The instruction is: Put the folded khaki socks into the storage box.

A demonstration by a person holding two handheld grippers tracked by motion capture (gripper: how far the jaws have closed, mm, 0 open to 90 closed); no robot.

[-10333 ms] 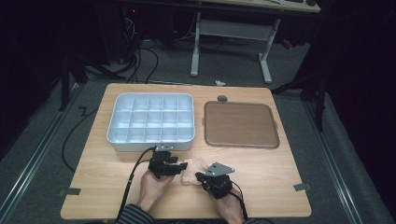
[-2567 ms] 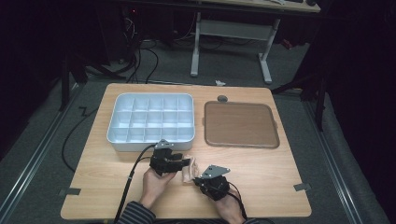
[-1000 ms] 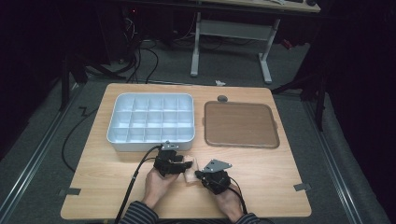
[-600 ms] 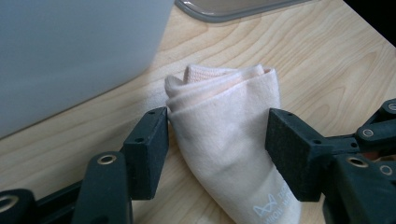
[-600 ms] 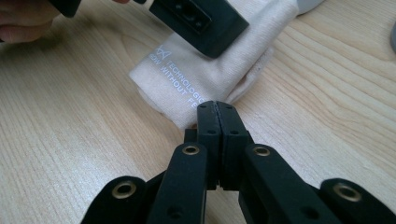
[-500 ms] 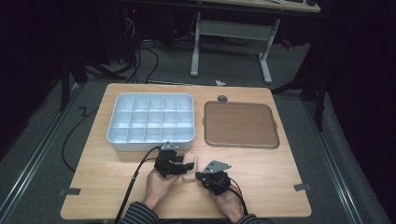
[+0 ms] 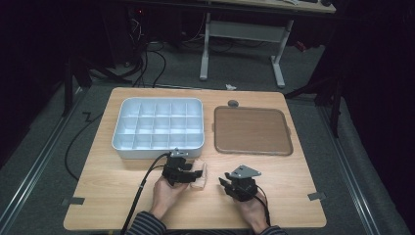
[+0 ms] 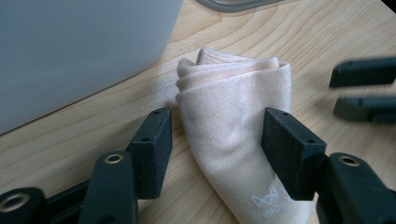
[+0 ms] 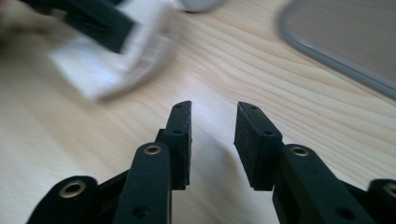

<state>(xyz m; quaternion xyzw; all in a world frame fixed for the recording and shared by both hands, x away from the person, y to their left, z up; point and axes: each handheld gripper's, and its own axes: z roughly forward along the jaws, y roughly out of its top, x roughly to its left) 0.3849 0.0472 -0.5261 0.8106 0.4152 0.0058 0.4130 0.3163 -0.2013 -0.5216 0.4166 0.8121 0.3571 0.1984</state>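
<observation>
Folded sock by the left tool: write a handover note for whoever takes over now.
Left tool: straddles the rolled cream sock on the table; one pad touches, the other stands just clear, so no firm grip.
Right tool: jaws have just been opening, nothing between them, off to the sock's side.
Compartment tray and brown tray hold nothing.
Done: sock folded.
Left: probably place it in a tray.

In the right gripper view the folded cloth point(image 9: 116, 51) is smeared by motion, and the left claw point(image 9: 88, 16) is cut off by the top edge. In the left gripper view the cloth's lower end runs off the bottom edge, its printed mark point(image 8: 268, 205) perhaps a logo, unreadable.
</observation>
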